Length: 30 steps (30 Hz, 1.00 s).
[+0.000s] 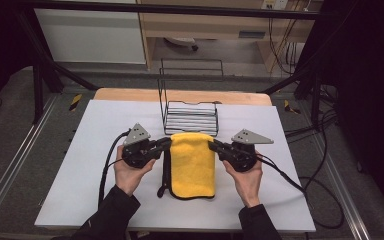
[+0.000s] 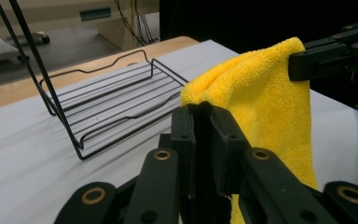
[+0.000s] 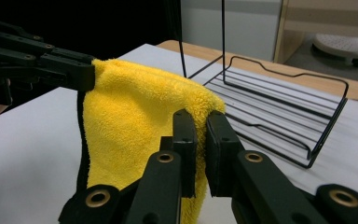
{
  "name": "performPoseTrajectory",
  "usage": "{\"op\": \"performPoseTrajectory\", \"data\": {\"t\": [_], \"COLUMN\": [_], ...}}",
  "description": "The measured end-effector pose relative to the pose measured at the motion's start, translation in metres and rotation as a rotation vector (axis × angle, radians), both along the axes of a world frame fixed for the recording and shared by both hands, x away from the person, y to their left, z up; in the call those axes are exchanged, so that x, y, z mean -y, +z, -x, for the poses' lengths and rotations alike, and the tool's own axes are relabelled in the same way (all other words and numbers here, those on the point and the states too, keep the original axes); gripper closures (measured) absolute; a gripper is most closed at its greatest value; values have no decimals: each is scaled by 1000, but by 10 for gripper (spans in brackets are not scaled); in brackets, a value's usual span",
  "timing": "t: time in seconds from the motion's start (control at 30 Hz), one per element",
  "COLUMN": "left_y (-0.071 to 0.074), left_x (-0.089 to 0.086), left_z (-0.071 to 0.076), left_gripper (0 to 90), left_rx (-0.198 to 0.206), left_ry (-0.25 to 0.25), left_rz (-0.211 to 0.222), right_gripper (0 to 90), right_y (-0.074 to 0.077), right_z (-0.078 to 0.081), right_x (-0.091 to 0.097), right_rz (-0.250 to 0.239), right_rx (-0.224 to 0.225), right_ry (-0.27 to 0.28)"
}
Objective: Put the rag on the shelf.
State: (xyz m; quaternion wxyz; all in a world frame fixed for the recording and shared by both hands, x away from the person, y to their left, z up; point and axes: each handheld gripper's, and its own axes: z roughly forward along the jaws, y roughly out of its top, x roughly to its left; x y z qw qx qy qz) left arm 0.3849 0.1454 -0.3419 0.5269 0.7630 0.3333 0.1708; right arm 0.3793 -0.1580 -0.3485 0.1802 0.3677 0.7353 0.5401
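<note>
A folded yellow towel (image 1: pixel 192 162) with black edging hangs between my two grippers above the white table top (image 1: pixel 80 165), its lower end trailing toward me. My left gripper (image 1: pixel 167 143) is shut on the towel's far left corner, and my right gripper (image 1: pixel 212 145) is shut on its far right corner. In the left gripper view my jaws (image 2: pixel 204 116) pinch the yellow towel (image 2: pixel 256 88), with the other gripper clamped at its far corner. In the right gripper view my jaws (image 3: pixel 200 122) pinch the near corner of the towel (image 3: pixel 135 116).
A black wire rack (image 1: pixel 190 112) with a tall wire back stands just beyond the towel at the table's far middle. Cables trail from both grippers over the table's sides. Black frame bars cross the background.
</note>
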Motion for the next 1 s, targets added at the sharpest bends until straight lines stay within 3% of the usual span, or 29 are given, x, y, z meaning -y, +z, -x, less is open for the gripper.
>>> {"op": "performPoseTrajectory", "data": {"t": [0.7,1.0], "left_y": [41,52], "left_x": [3,2], "left_z": [-6,-15], "left_gripper": [803,804], "left_rx": [132,150], "left_ry": [31,44], "left_rz": [77,126], "right_gripper": [843,843], "right_y": [42,56], "right_z": [2,-4], "right_x": [2,1], "right_rz": [-45,-63], "right_rx": [155,197], "right_ry": [-50,-61]}}
